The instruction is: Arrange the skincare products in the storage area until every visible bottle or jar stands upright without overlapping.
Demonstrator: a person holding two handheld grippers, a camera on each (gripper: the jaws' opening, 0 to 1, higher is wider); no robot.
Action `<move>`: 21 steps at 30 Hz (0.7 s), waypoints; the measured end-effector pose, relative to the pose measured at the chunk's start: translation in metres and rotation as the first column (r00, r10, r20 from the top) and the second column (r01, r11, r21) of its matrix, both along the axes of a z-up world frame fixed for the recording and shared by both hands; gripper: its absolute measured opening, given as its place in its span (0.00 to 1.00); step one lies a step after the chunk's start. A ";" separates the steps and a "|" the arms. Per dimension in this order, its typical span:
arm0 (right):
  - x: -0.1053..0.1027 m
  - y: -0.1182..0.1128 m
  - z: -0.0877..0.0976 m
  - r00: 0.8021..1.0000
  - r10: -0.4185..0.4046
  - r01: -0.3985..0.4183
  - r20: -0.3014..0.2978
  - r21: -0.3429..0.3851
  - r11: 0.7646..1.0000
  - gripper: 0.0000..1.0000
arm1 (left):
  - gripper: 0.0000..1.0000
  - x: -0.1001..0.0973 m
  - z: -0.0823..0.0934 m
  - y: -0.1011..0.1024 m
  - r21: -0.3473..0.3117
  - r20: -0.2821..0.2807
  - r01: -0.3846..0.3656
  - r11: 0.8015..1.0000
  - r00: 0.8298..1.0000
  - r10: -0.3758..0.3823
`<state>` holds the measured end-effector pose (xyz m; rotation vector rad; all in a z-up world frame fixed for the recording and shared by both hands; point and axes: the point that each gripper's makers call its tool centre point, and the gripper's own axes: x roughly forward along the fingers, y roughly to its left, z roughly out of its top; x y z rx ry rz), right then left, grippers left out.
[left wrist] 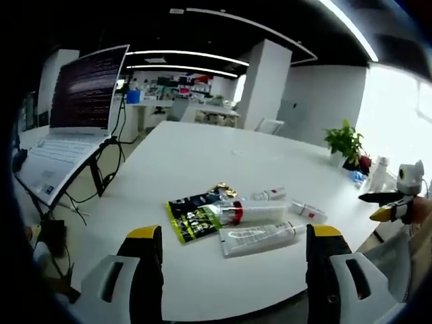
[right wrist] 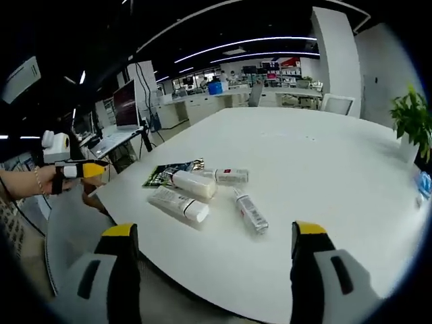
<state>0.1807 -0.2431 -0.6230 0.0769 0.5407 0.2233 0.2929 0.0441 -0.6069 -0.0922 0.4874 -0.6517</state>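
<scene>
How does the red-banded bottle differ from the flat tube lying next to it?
The bottle is round and thick, with a red band near one end; the tube is thinner, tapering to a flat crimped tail, with no such band. The bottle partly overlaps the sachet; the tube lies on the bare table, nearer both cameras. Both are white and lie on their sides, not upright.

Smooth matt white table (left wrist: 202, 155)
</scene>
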 end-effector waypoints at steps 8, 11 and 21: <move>0.015 -0.008 0.012 0.999 0.036 -0.036 -0.001 -0.069 0.997 0.91 | 0.86 -0.005 -0.005 -0.009 0.018 -0.027 0.050 0.999 0.998 -0.049; 0.027 -0.003 0.017 0.997 0.077 -0.077 -0.003 -0.125 0.989 0.90 | 0.86 -0.008 -0.008 -0.011 0.017 -0.041 0.075 0.997 0.996 -0.074; 0.078 0.025 0.008 0.981 0.190 -0.194 -0.043 -0.200 0.960 0.85 | 0.85 -0.017 -0.003 -0.022 -0.010 -0.021 0.165 0.986 0.986 -0.166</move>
